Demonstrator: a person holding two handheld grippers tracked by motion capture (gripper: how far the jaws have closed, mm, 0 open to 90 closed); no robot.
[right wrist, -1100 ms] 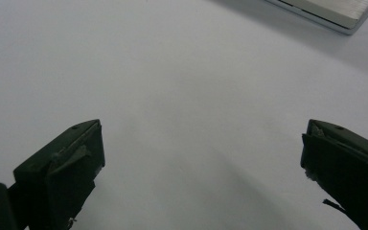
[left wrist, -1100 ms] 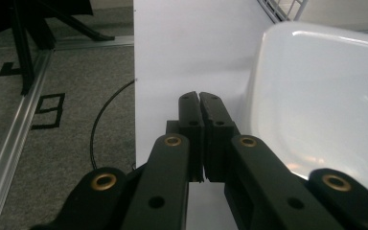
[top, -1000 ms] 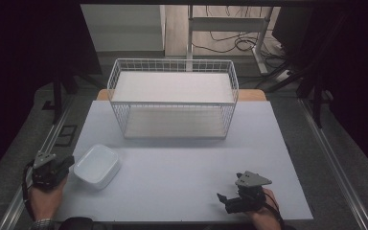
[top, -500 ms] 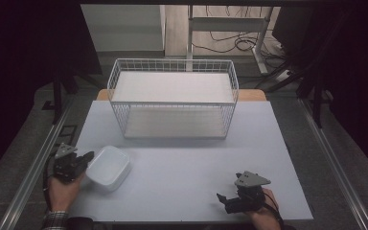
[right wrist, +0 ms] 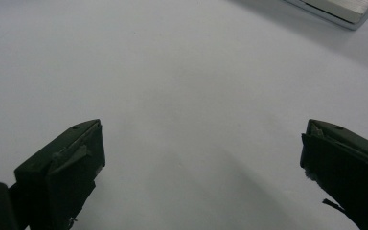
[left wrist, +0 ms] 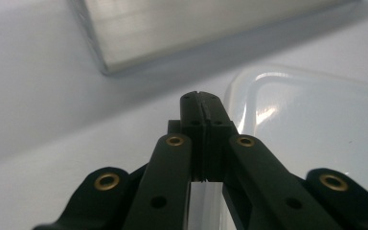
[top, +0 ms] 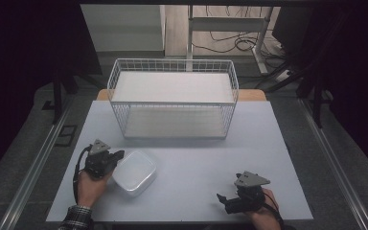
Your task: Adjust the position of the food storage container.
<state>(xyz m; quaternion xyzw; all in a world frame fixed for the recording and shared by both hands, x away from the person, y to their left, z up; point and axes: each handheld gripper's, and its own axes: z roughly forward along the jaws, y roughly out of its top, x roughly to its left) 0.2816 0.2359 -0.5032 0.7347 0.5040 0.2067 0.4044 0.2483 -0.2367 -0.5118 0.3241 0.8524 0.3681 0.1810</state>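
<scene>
A shallow translucent white plastic container (top: pixel 135 172) with rounded corners sits on the white table (top: pixel 206 158) at the front left. My left gripper (top: pixel 118 155) is at its left rim, jaws pressed together. In the left gripper view the container (left wrist: pixel 316 124) lies just right of the gripper (left wrist: pixel 202 103), and its thin rim seems caught between the shut jaws. My right gripper (top: pixel 224 200) rests low at the front right, away from the container. The right gripper (right wrist: pixel 201 158) is wide open with bare table between its jaws.
A white wire basket (top: pixel 172 103) with a pale board floor stands at the back middle of the table. Its base edge (left wrist: pixel 196 28) lies ahead of the left gripper, and its corner (right wrist: pixel 345 9) sits far ahead of the right one. Dark floor and cables surround the table.
The left gripper and the container have moved together to the right and slightly forward across the table. The right gripper has stayed in place.
</scene>
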